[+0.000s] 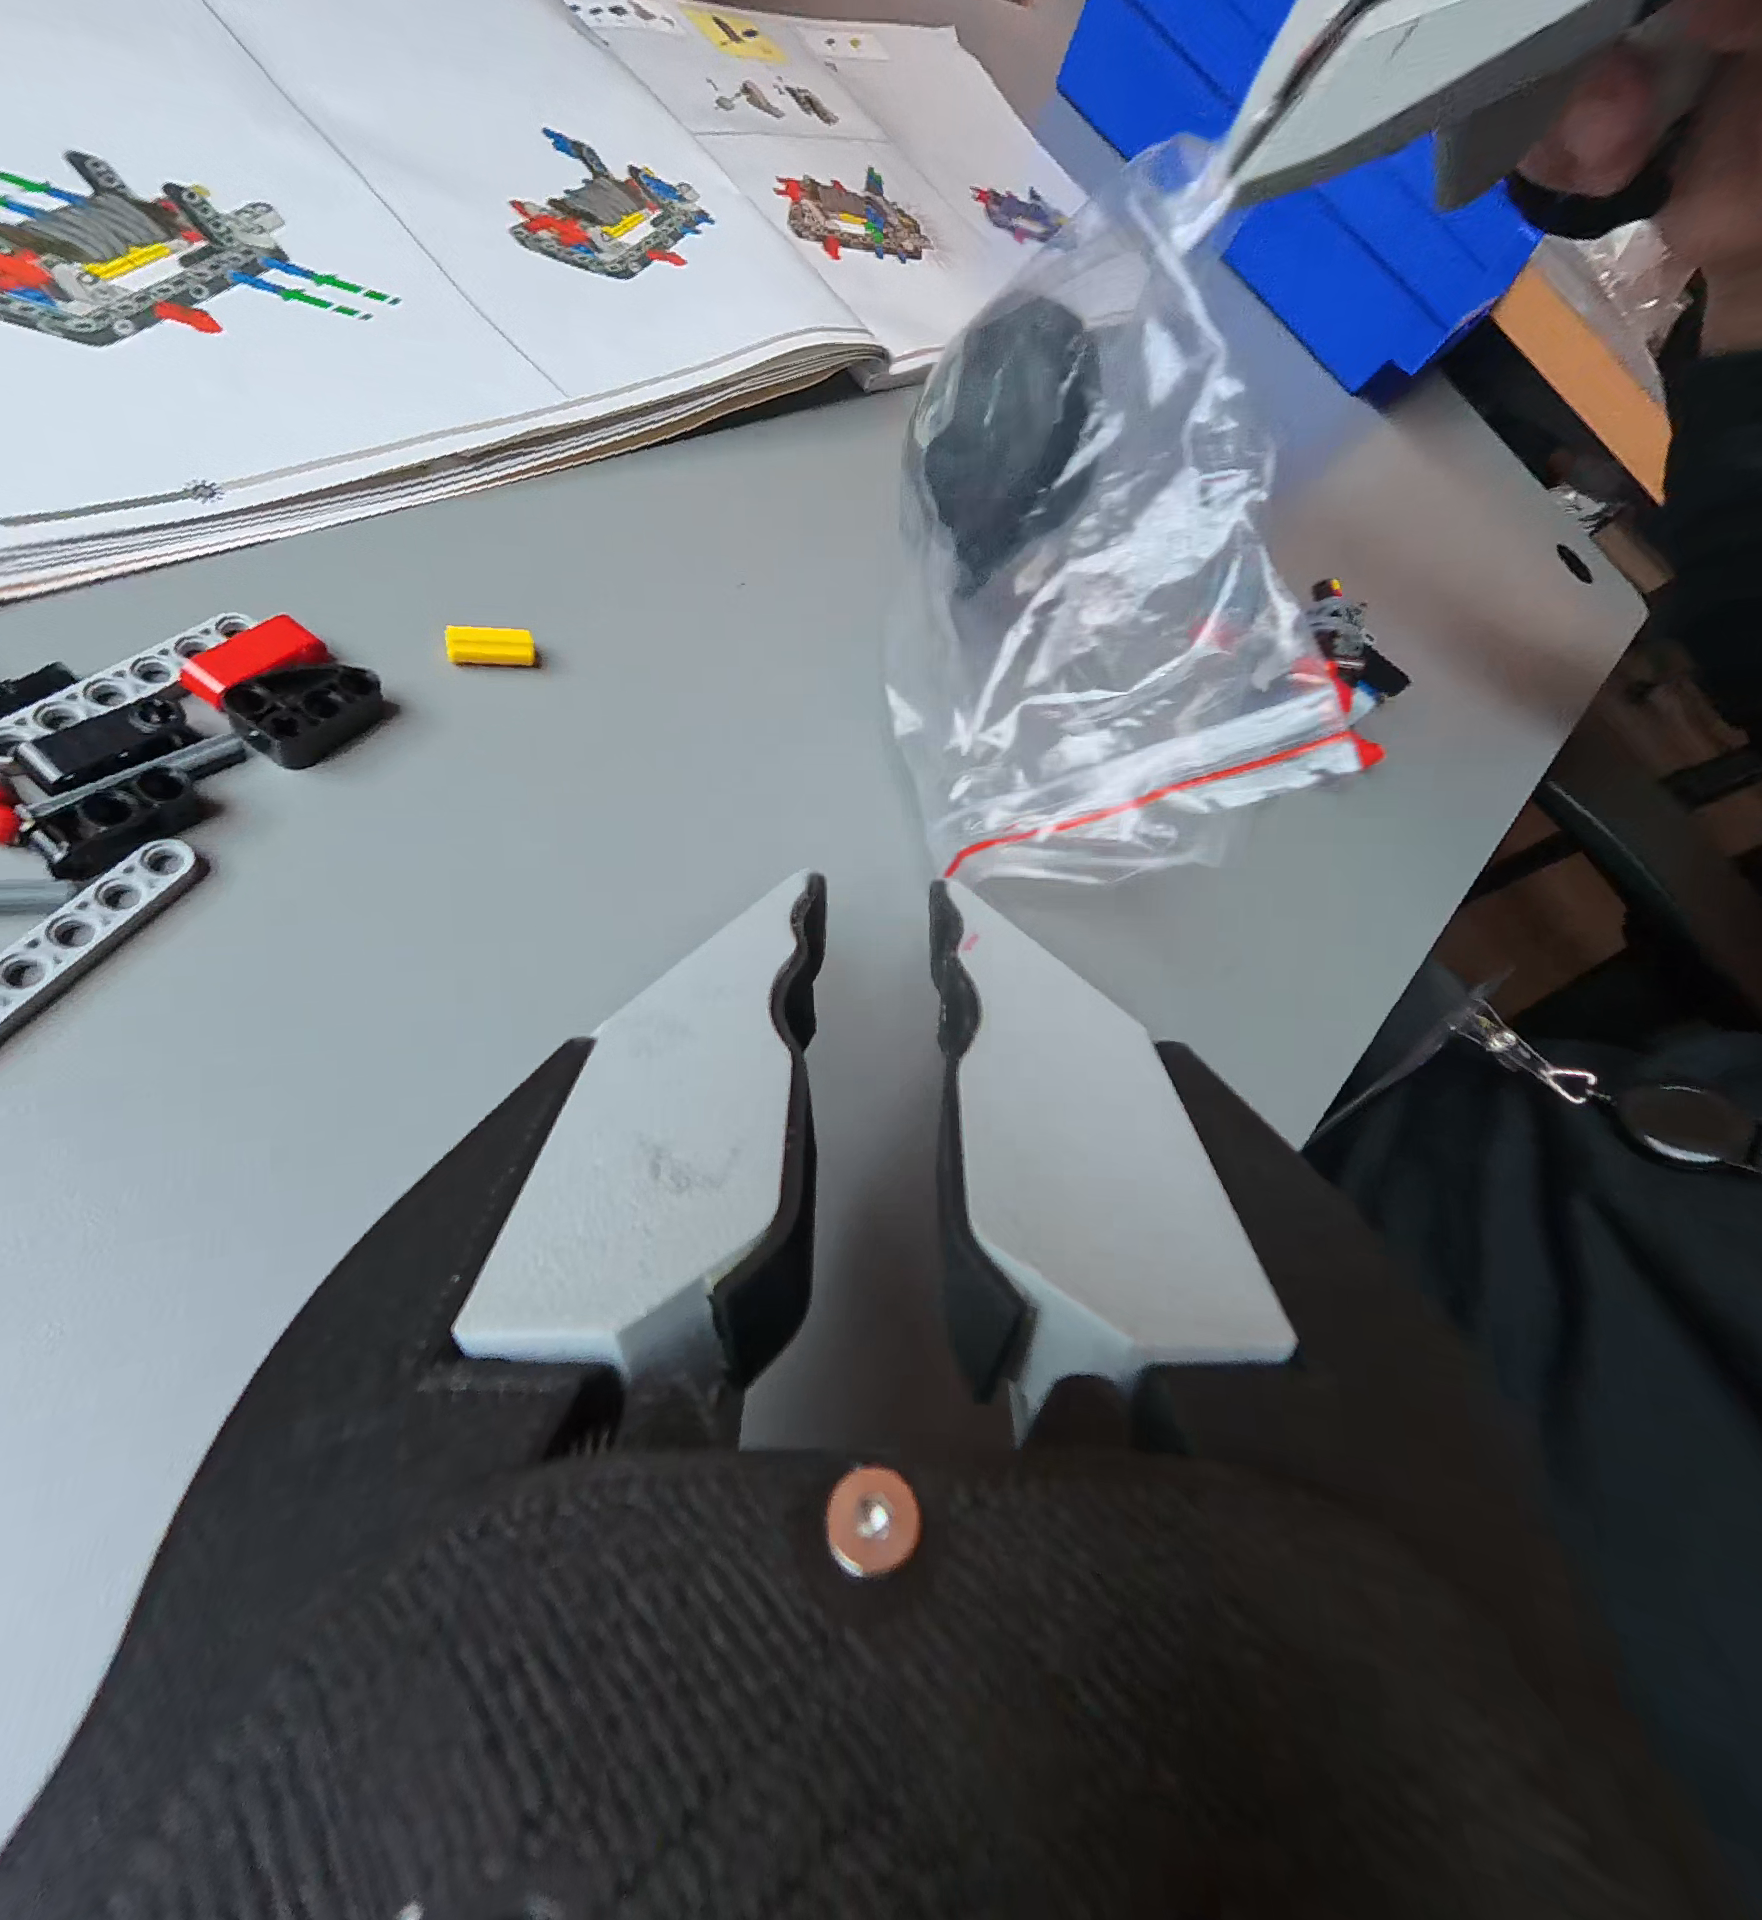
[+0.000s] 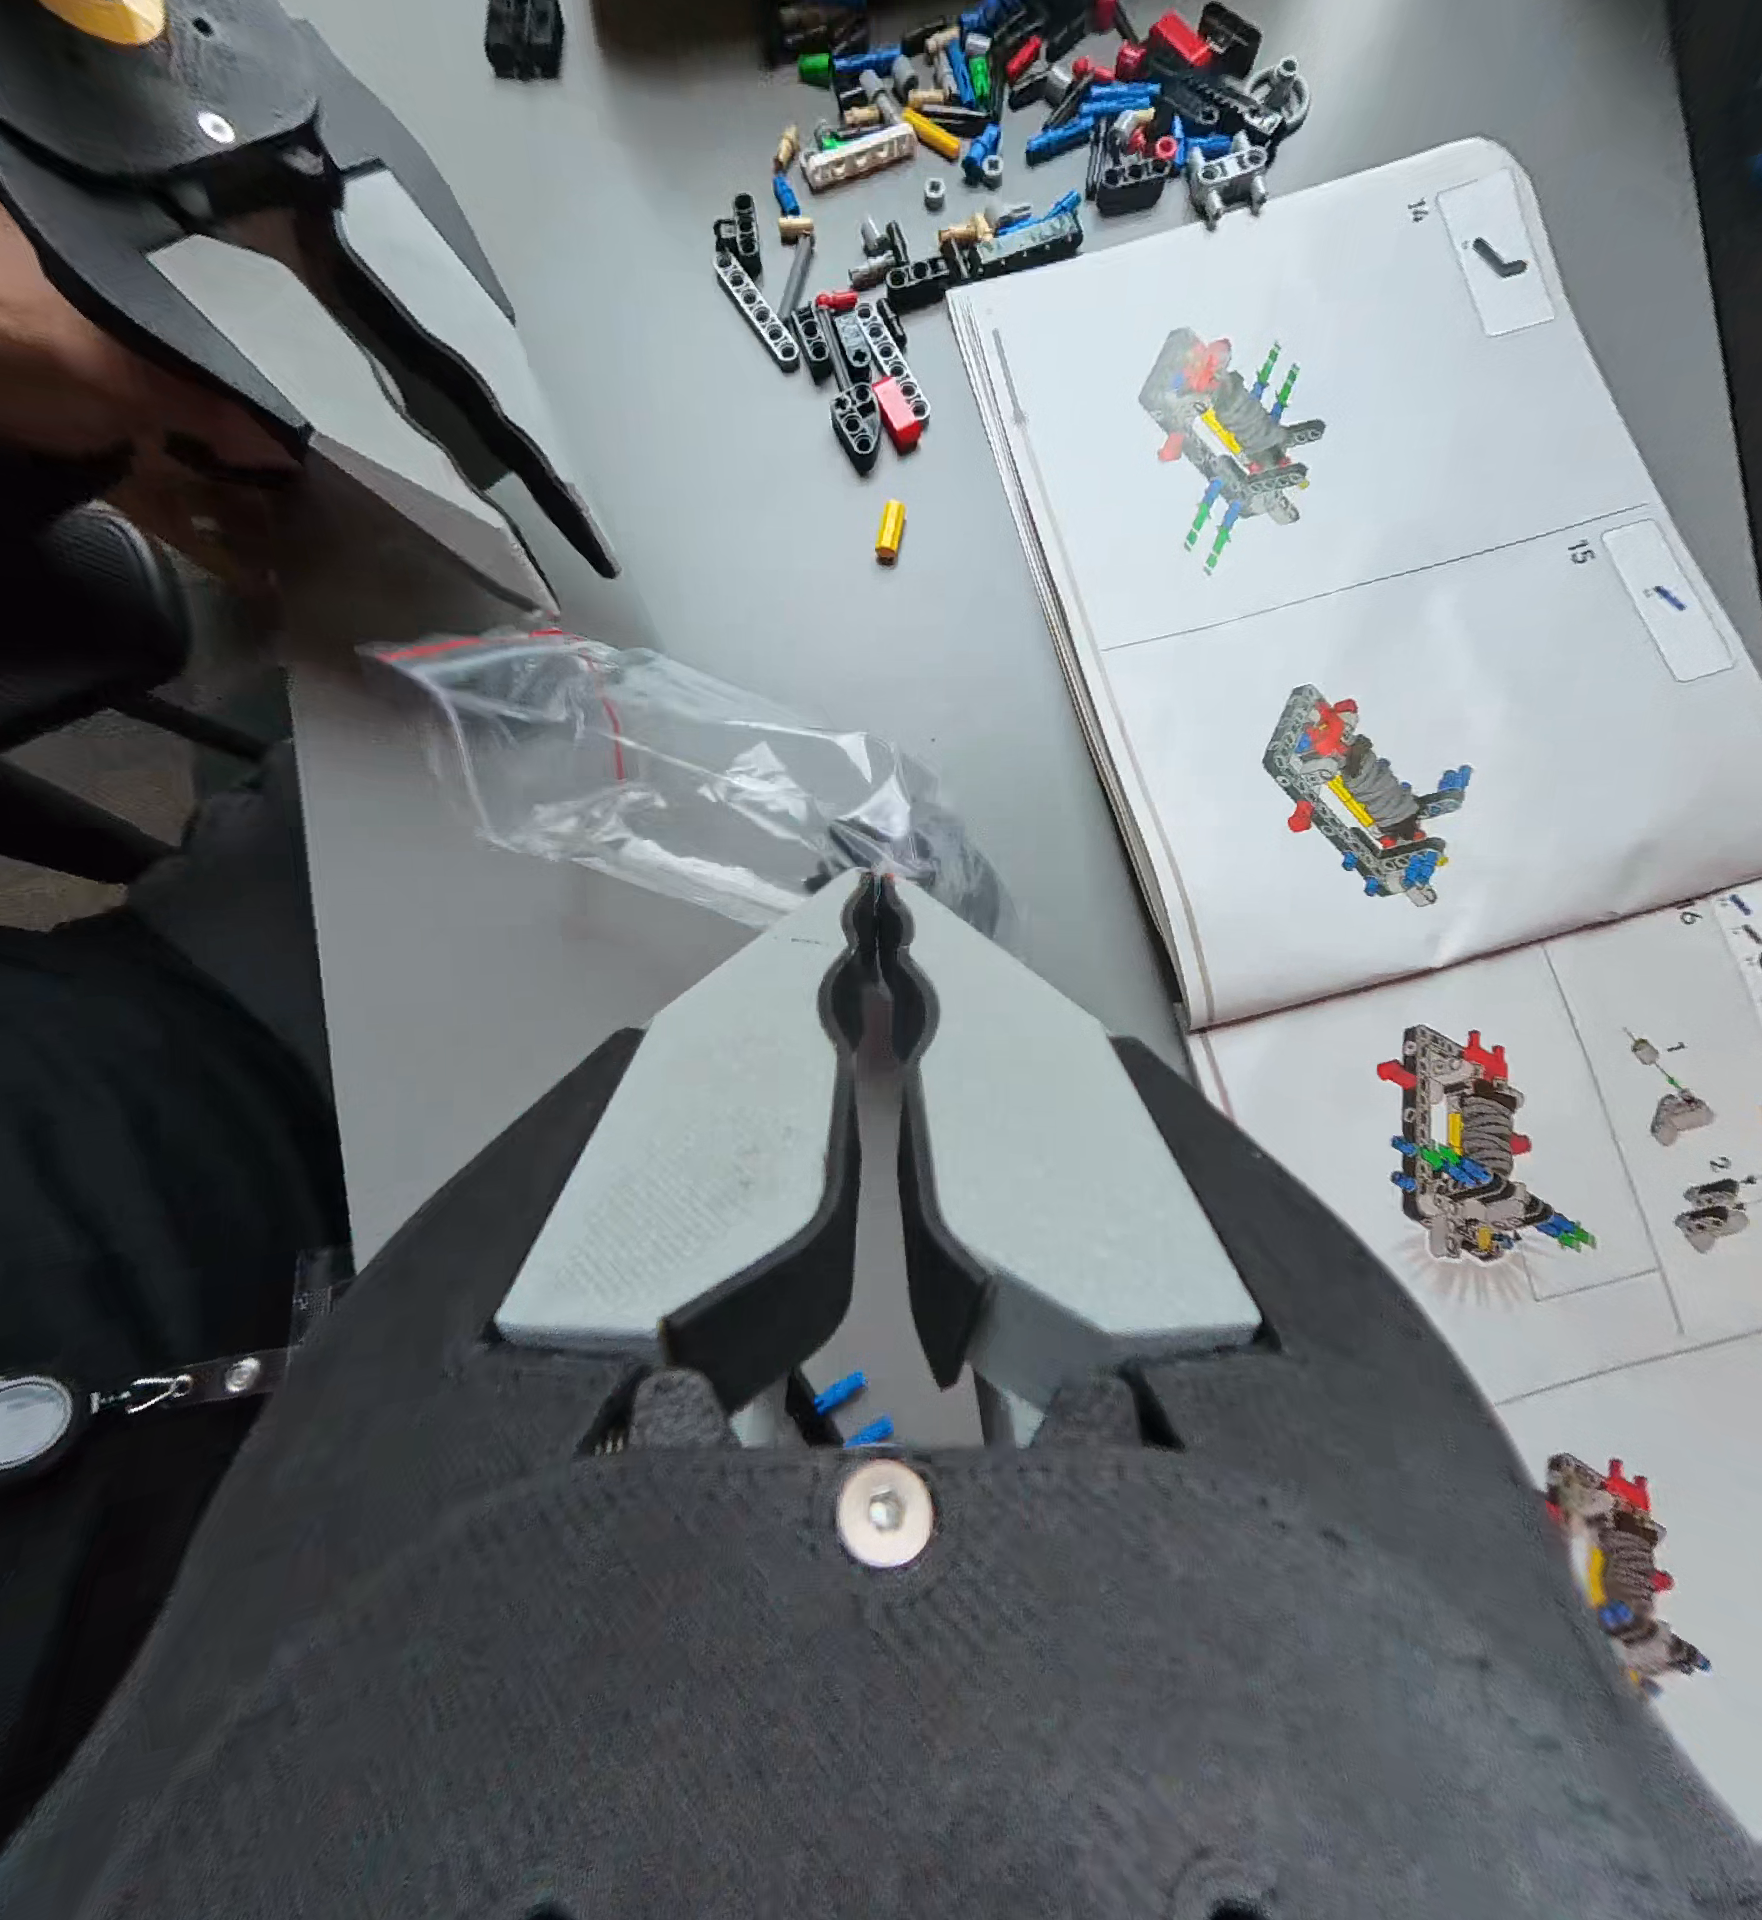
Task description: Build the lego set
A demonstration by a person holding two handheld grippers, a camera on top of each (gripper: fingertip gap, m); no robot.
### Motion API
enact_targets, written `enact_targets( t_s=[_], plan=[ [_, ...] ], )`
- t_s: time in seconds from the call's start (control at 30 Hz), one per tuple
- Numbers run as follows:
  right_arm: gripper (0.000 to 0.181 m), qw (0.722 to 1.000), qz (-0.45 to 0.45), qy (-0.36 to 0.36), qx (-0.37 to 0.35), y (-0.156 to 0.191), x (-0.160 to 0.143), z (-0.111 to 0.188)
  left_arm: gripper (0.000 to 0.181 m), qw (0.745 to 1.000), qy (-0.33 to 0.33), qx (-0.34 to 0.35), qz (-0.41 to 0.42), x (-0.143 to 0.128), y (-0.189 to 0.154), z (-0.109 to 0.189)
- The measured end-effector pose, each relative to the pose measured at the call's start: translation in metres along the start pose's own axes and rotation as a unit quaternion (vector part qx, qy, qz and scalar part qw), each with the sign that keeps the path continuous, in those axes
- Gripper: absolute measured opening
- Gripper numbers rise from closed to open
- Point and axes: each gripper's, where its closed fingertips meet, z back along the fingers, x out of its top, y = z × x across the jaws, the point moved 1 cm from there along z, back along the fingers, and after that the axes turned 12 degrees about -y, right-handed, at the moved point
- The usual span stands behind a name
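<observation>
A clear zip bag (image 1: 1147,665) with a red seal line hangs above the grey table (image 1: 544,1039); a black tyre (image 1: 1012,447) and small parts lie inside it. My right gripper (image 2: 877,896) is shut on the bag's bottom corner and holds it up; it also shows in the left wrist view (image 1: 1251,166) at the top right. The bag (image 2: 669,769) stretches from it towards my left gripper (image 2: 578,587). My left gripper (image 1: 879,899) is open and holds nothing. The bag's sealed end lies just beyond its right fingertip (image 1: 944,904).
An open instruction booklet (image 1: 337,343) (image 2: 1376,623) lies on the table. Loose parts (image 1: 118,748) (image 2: 856,353) and a yellow piece (image 1: 489,644) (image 2: 889,530) lie beside it. Blue bins (image 1: 1303,239) stand behind the bag. The table edge (image 1: 1479,883) and the person's body are at the right.
</observation>
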Motion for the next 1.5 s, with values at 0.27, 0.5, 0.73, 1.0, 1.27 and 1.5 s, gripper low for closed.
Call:
enact_targets(
  t_s=[0.27, 0.5, 0.73, 1.0, 1.27, 1.5],
  plan=[
    [0.0, 0.996, 0.047, -0.005, -0.081, -0.008, 0.013, 0.002, 0.015, 0.998, 0.027, -0.062, -0.018, -0.009, -0.049, -0.008],
    [0.0, 0.995, 0.063, -0.034, -0.07, -0.003, 0.032, 0.022, 0.022, 0.999, 0.023, 0.003, -0.045, 0.001, -0.021, -0.009],
    [0.0, 0.99, 0.08, -0.005, -0.112, -0.013, 0.034, 0.022, 0.018, 0.998, 0.002, -0.015, -0.057, 0.009, -0.036, -0.033],
    [0.0, 0.988, 0.086, -0.009, -0.128, -0.019, 0.036, 0.028, 0.019, 1.0, -0.02, -0.014, -0.019, 0.015, -0.022, -0.034],
    [0.0, 0.99, 0.061, -0.036, -0.119, -0.015, 0.049, 0.031, 0.03, 0.999, 0.008, 0.005, -0.046, 0.008, -0.016, -0.047],
    [0.0, 0.988, 0.051, -0.061, -0.135, -0.023, 0.047, 0.036, 0.047, 0.994, 0.034, 0.025, -0.101, 0.005, -0.017, -0.056]
  ],
)
